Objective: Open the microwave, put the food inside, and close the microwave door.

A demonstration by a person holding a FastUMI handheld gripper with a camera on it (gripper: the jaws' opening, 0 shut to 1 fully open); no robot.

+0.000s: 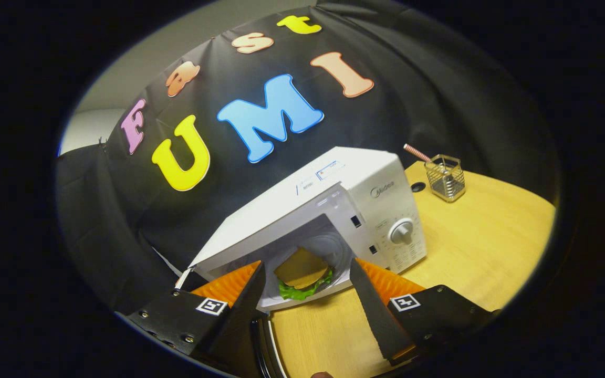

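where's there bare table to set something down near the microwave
Widest bare table lies beside the microwave on its dial side, running out to the wire holder with the straw. A narrower strip sits in front of the open cavity, between the open fingers. Inside is crowded: the sandwich fills the glass plate.

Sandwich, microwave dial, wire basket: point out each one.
sandwich [302, 273], gripper view, on its top bun, inside the open microwave.
microwave dial [402, 231], gripper view, on the knob's face.
wire basket [445, 178], gripper view, on its front mesh.
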